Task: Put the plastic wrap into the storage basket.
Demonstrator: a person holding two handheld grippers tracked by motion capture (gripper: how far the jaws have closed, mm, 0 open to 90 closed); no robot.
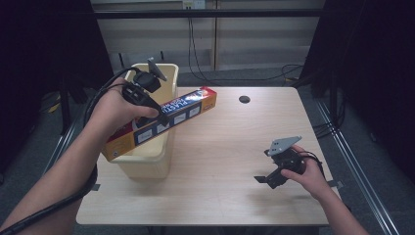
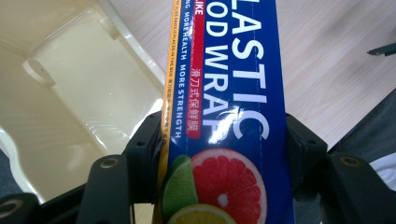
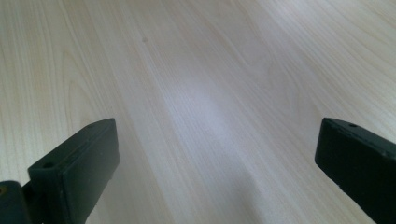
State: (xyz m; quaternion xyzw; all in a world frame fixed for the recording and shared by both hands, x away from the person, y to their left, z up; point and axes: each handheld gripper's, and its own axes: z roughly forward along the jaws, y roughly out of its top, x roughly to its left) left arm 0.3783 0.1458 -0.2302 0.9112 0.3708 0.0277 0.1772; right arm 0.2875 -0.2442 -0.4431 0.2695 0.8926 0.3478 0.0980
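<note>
Left gripper [image 1: 159, 113]: clamped on wrap box [image 1: 161, 121], held tilted over bin [image 1: 164, 147] at table's left | right gripper [image 1: 266, 179]: jaws spread, nothing in them, near right | done: I've got the box lifted | left: lowering it in, I judge.

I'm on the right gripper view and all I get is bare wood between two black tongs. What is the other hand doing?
Observer: The left tongs are shut on a blue plastic wrap box, held at a slant above the table.
Operator: What is under the box?
Observer: Its lower end hangs over a cream bin at the left edge of the table.
Operator: Anything in the bin?
Observer: The left gripper view shows its bare inner wall; the rest of its inside is hidden.
Operator: Where are mine?
Observer: The right tongs stand open, low over the table's right part, apart from the box.
</note>
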